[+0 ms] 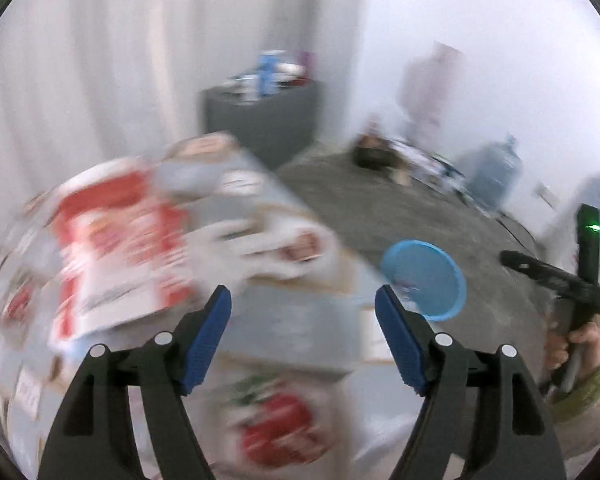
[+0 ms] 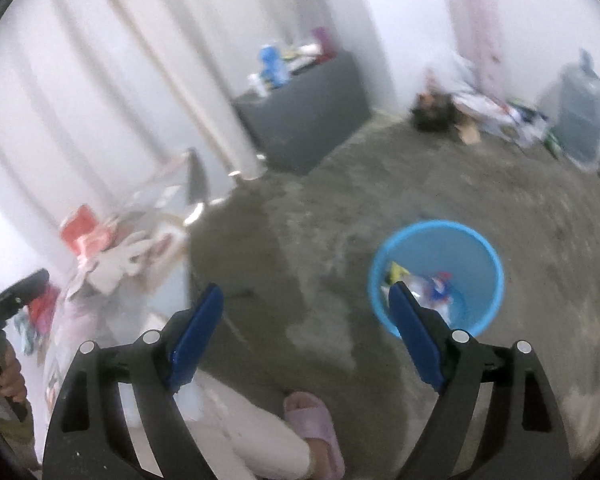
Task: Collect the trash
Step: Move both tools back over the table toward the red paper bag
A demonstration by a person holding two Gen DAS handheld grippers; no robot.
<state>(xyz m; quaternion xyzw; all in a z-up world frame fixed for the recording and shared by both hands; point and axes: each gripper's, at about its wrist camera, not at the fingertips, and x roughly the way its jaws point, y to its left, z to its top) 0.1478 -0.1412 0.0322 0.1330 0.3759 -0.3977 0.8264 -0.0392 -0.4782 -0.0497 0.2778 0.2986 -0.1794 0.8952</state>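
- Both grippers, our left gripper (image 1: 303, 300) and right gripper (image 2: 306, 300), have jaws spread wide with nothing between them.
- Blue bin (image 2: 482, 256) with trash (image 2: 436, 286) sits on the floor, near our slipper (image 2: 314, 420).

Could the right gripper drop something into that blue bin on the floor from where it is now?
Probably yes. The right gripper stands open with nothing between its jaws, and the blue bin sits open-topped on bare floor ahead and below it, with some trash already inside. Nothing appears to block the way, though the picture is blurred.

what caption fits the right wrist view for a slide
Open right claw, holding nothing, above a grey floor, blue bin with trash inside.
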